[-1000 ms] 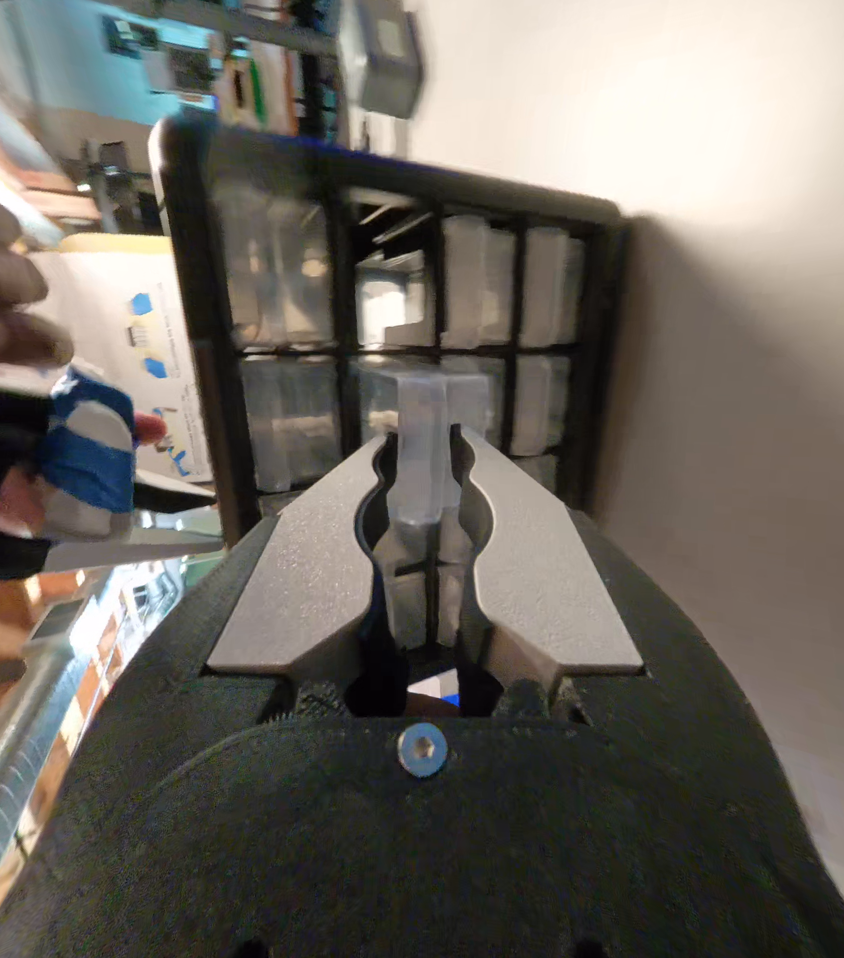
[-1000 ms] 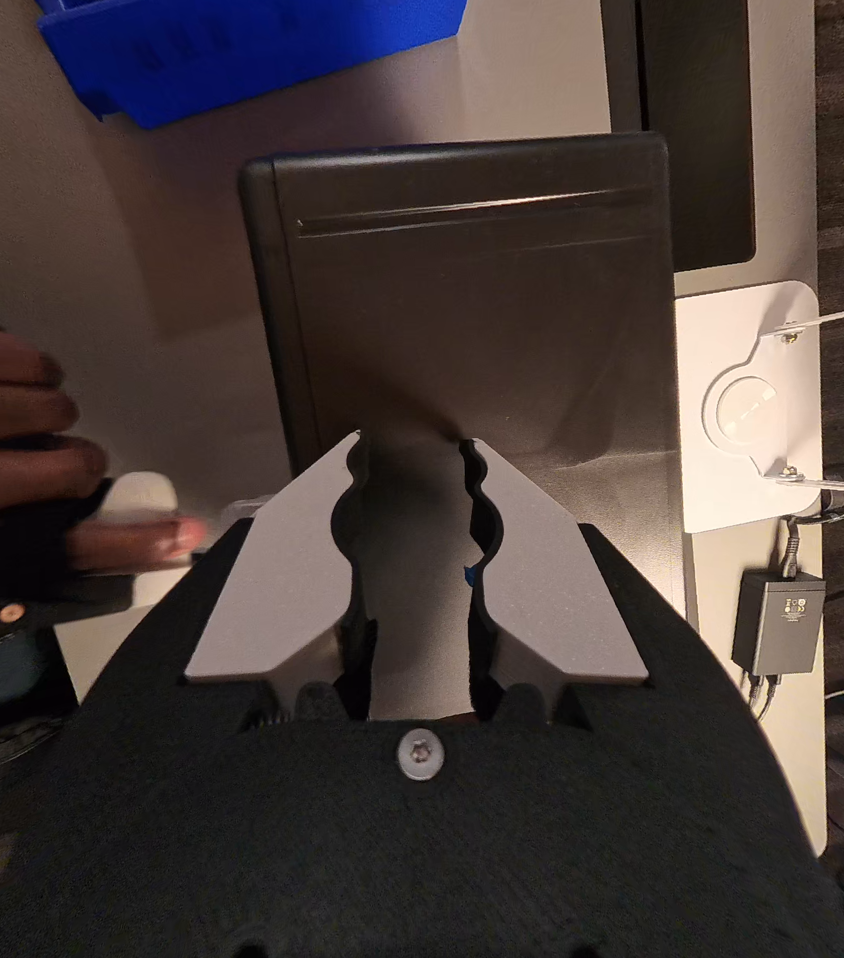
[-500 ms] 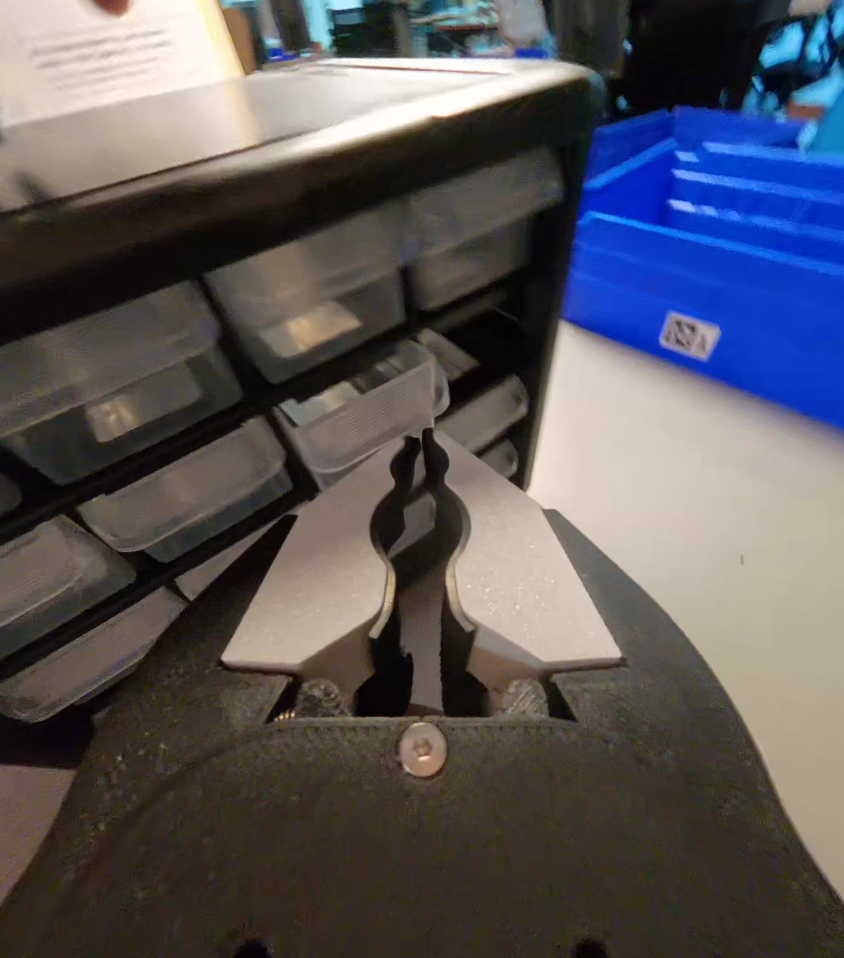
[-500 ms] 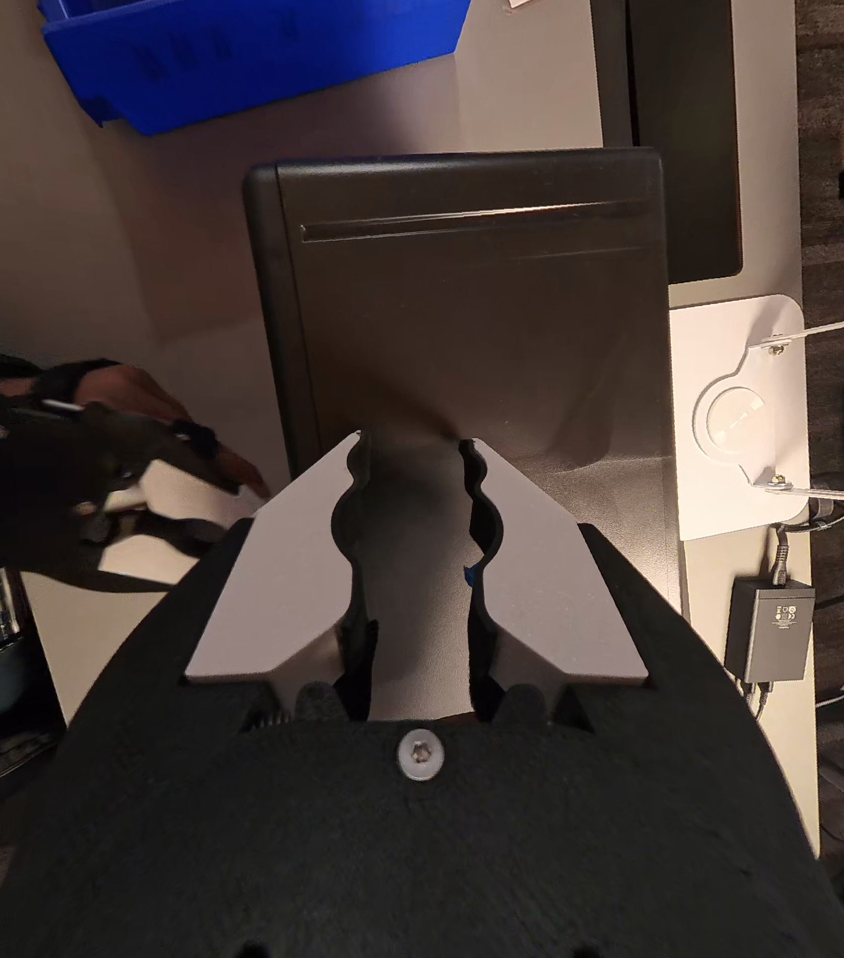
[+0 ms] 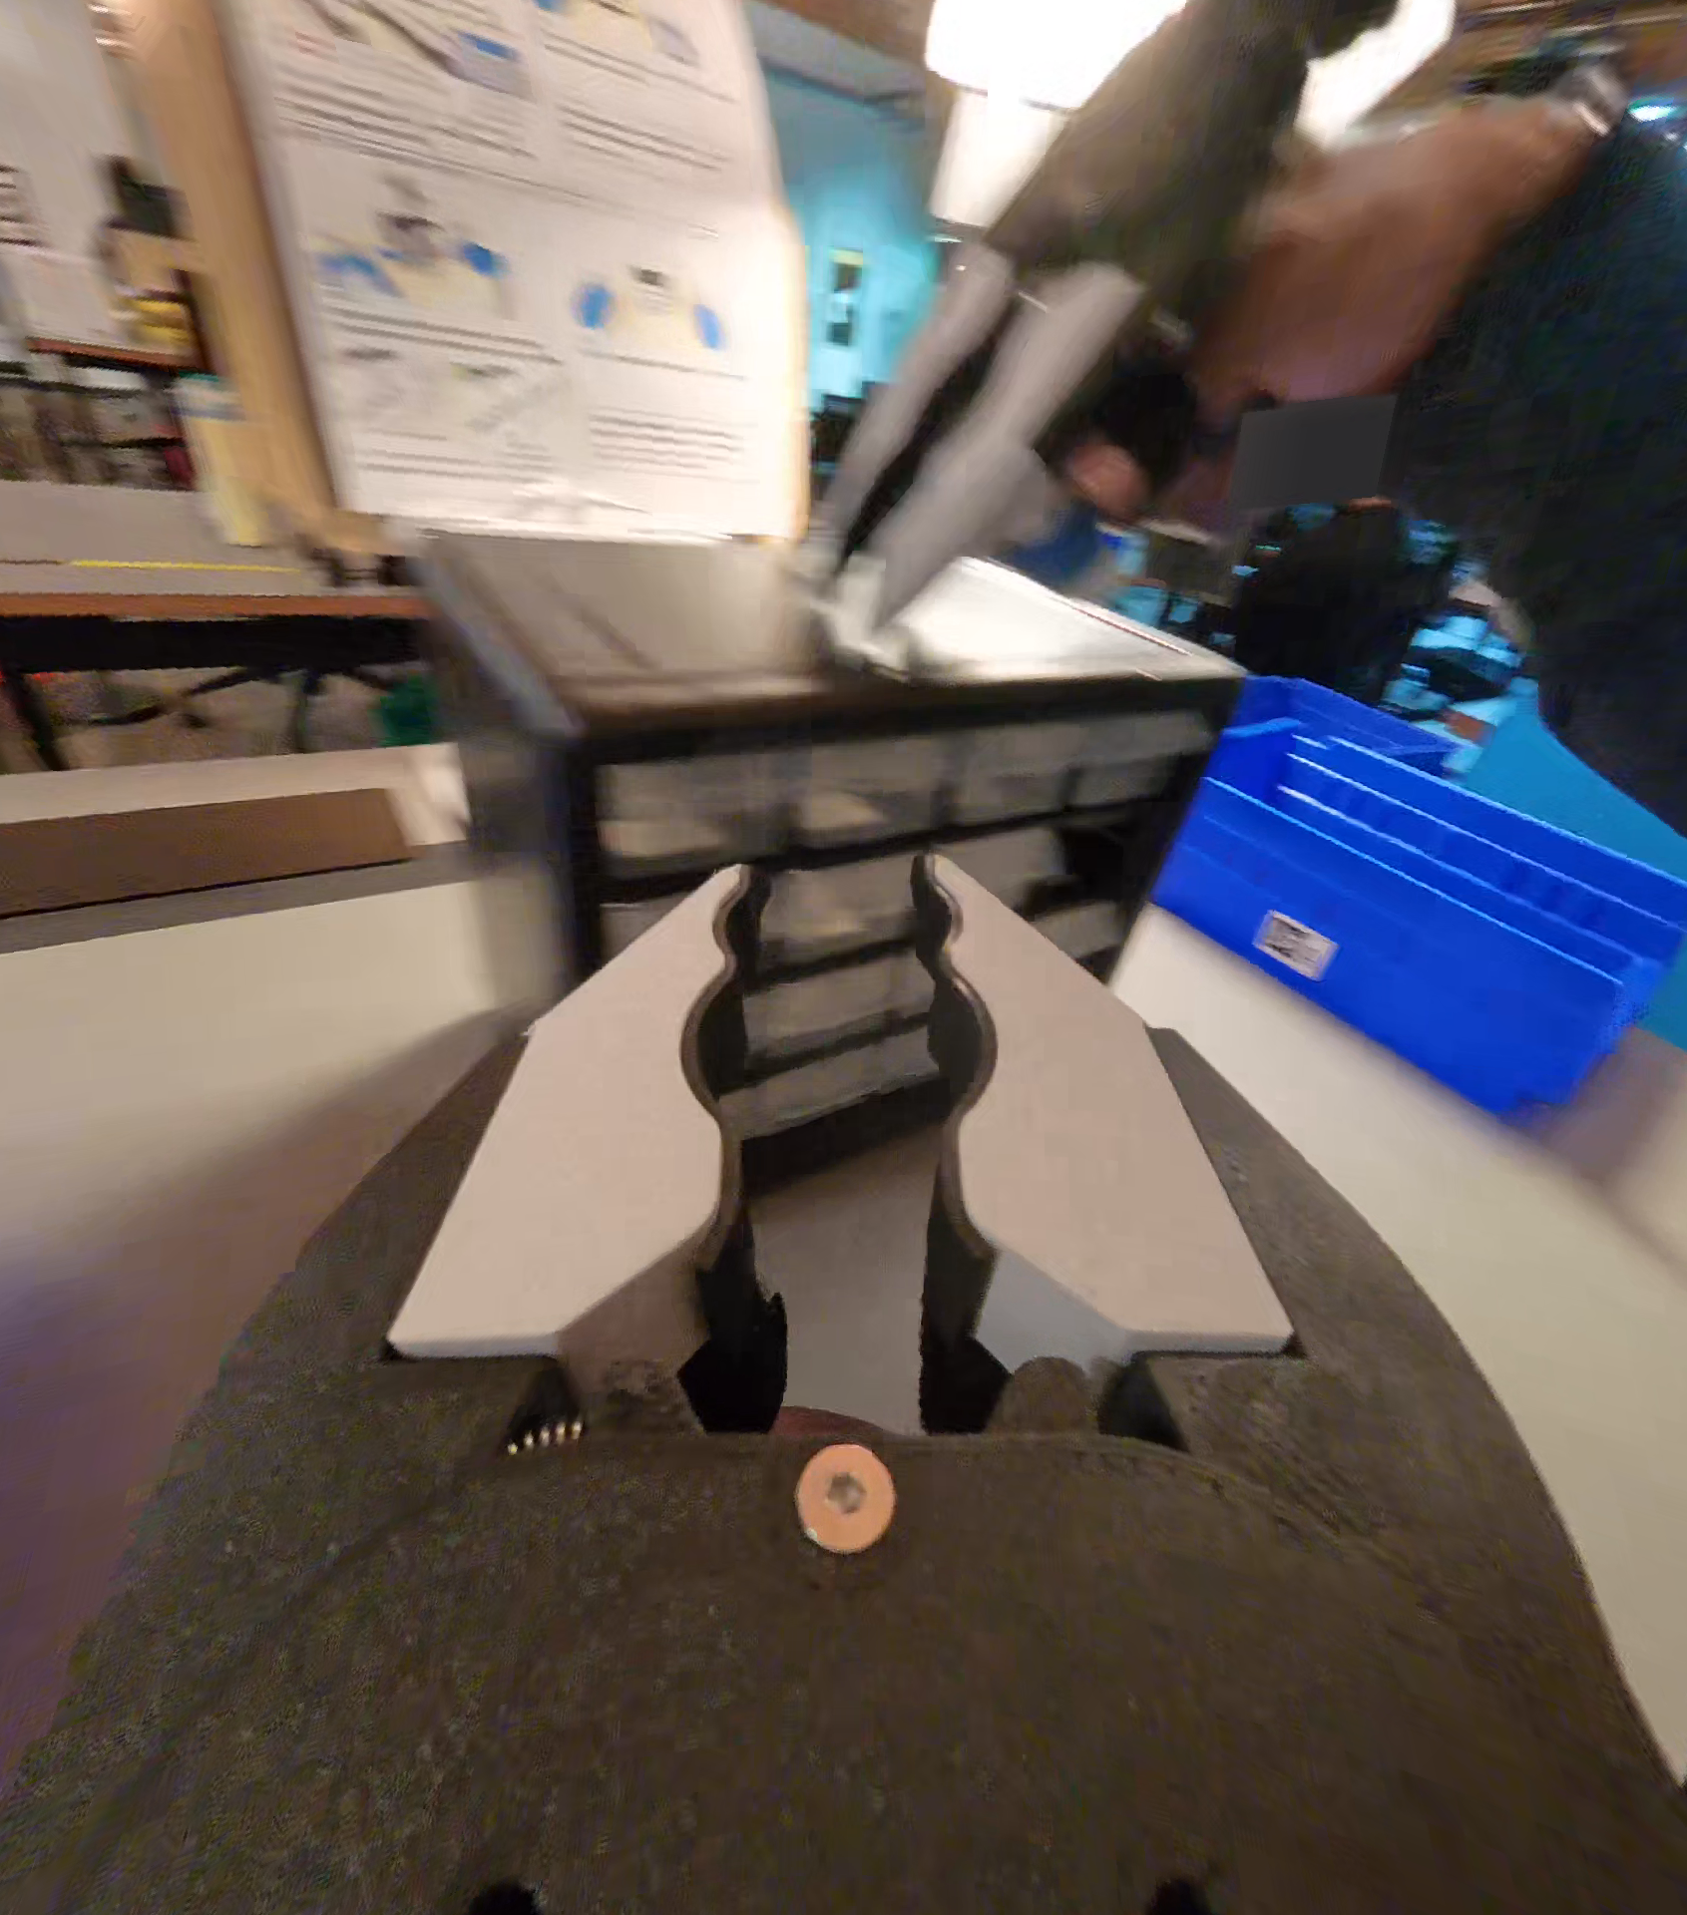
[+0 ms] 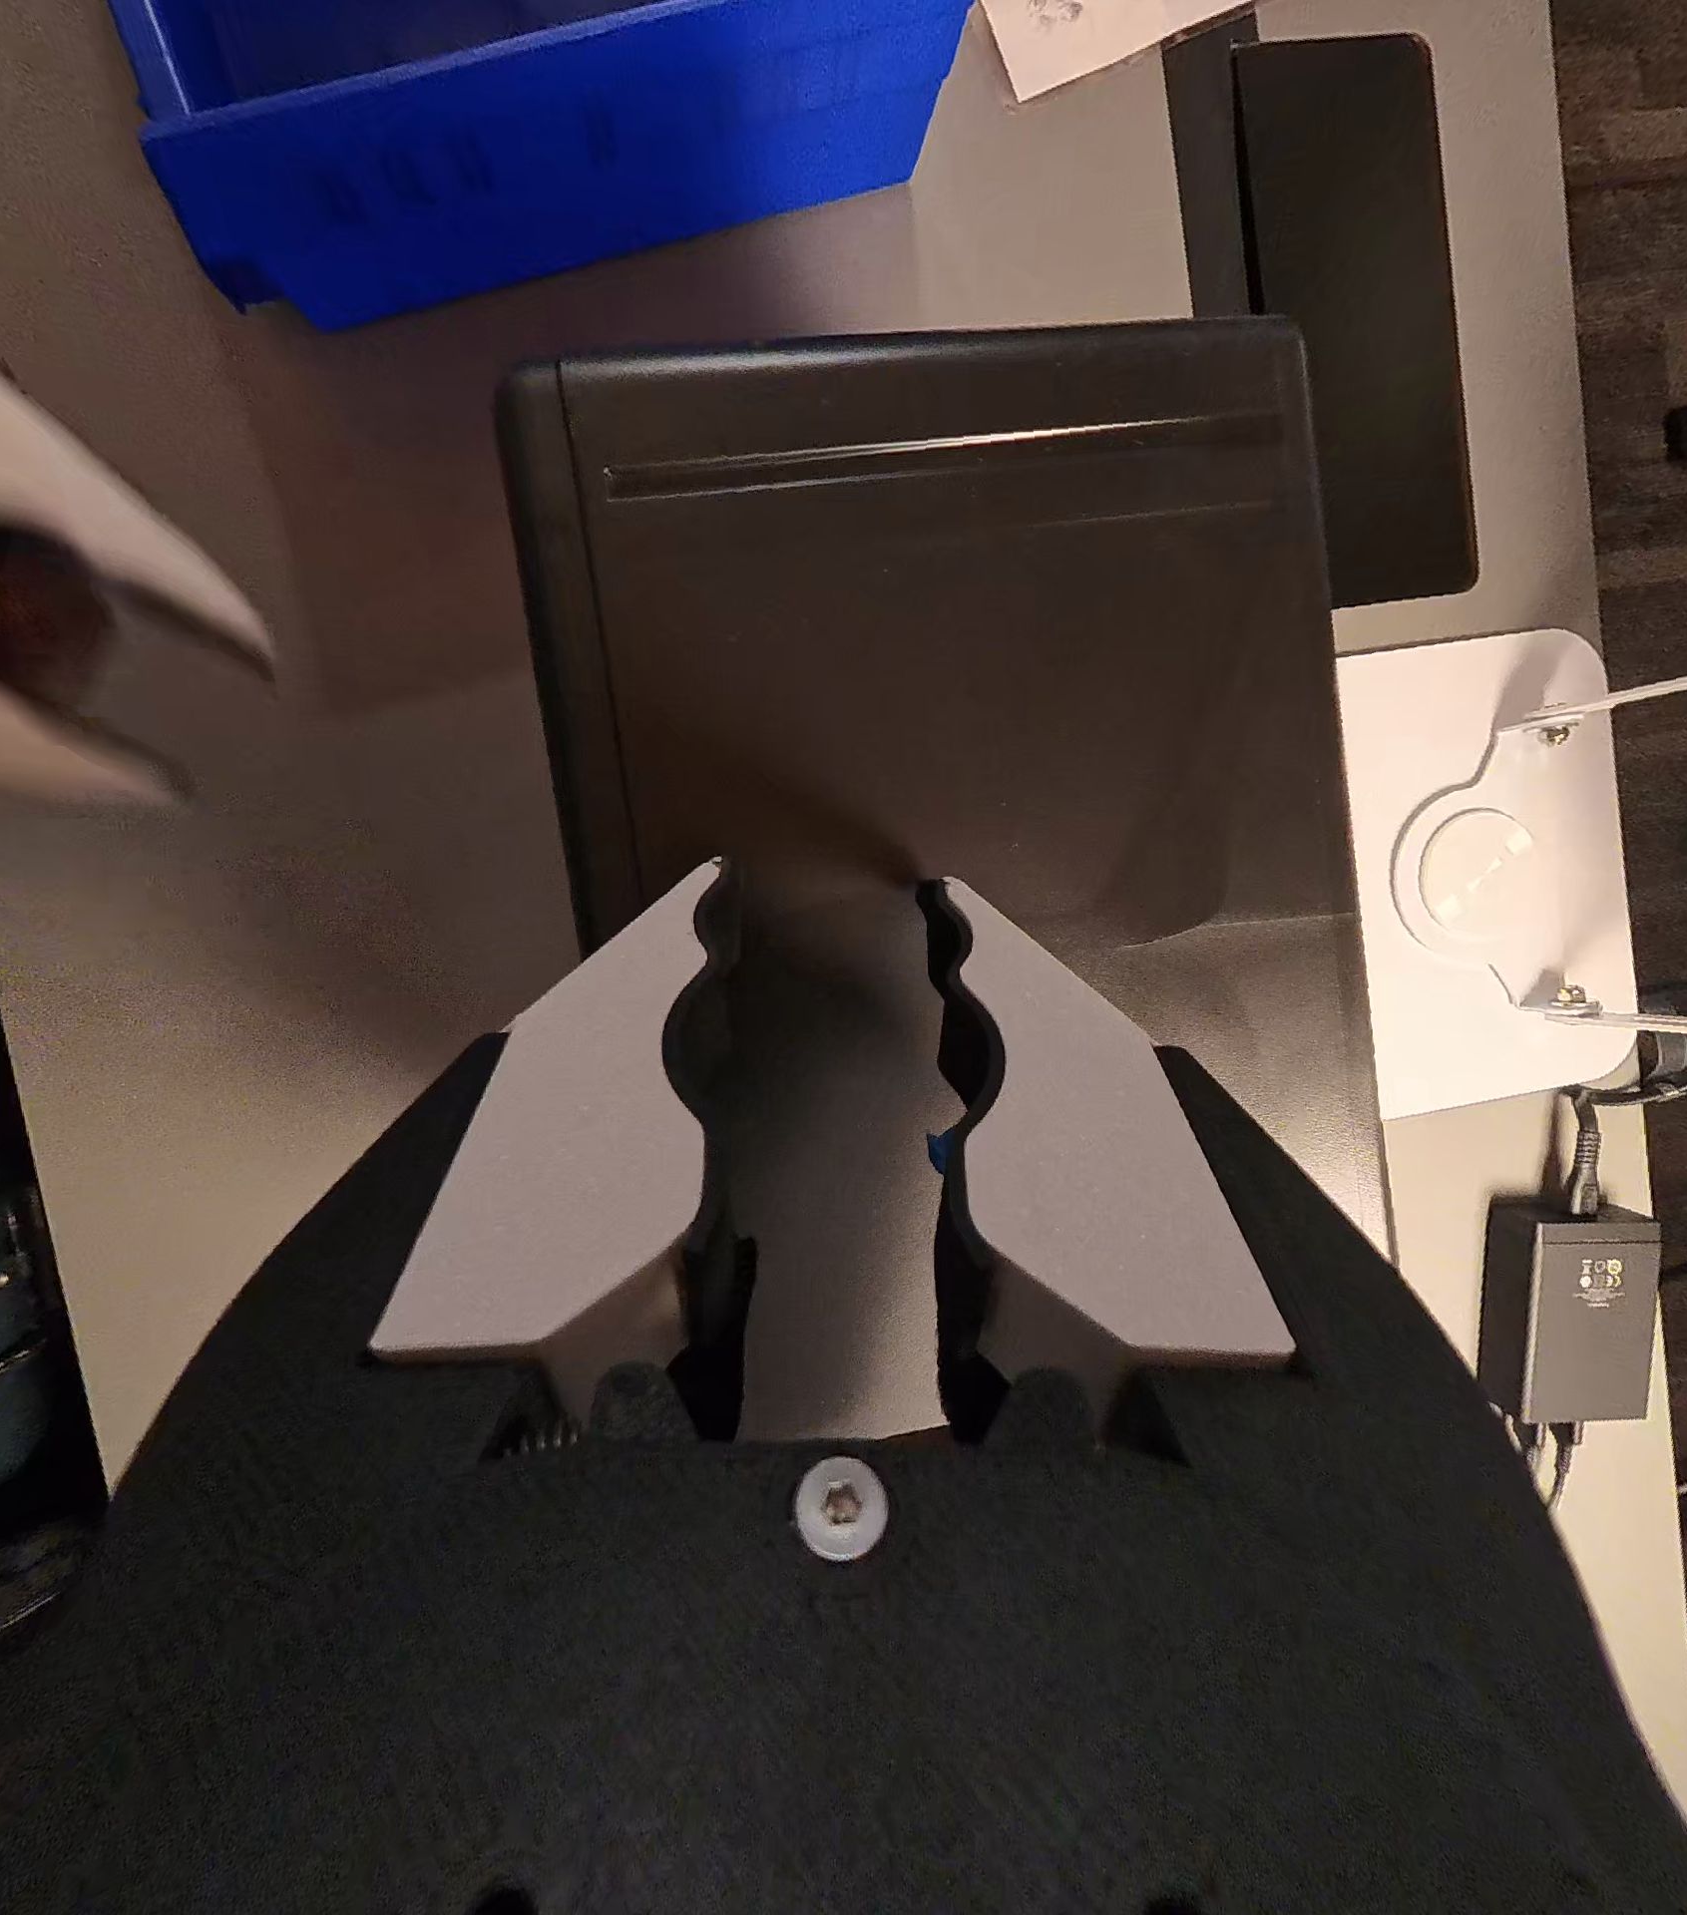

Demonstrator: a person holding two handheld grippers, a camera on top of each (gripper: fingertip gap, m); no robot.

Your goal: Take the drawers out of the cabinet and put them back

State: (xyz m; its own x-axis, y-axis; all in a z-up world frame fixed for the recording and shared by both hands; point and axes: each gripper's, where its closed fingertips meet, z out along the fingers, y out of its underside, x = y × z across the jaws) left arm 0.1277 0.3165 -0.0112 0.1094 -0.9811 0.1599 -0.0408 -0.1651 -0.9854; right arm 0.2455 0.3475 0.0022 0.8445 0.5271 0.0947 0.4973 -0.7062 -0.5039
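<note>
The black cabinet (image 5: 880, 705) with several clear drawers (image 5: 870, 798) stands on the table straight ahead in the left wrist view, blurred by motion. My left gripper (image 5: 834, 876) is open and empty, held back from the cabinet's front with a gap between it and the drawers. It also shows as a blur at the left of the right wrist view (image 6: 93, 622). My right gripper (image 6: 823, 876) is open, with its fingertips resting on the cabinet's flat top (image 6: 922, 622). Nothing is between its fingers. The left wrist view shows it (image 5: 860, 601) angled down onto the top.
A blue bin (image 5: 1419, 953) stands right of the cabinet and also shows in the right wrist view (image 6: 528, 135). A poster board (image 5: 528, 259) stands behind. A white lamp base (image 6: 1482, 881) and a power adapter (image 6: 1564, 1316) lie past the cabinet. A person's arm (image 5: 1544, 311) reaches in.
My left gripper had a clear drawer's handle between its fingers, then closed at the drawer fronts, and has now opened and pulled back from the cabinet. The right gripper has stayed on the top.
</note>
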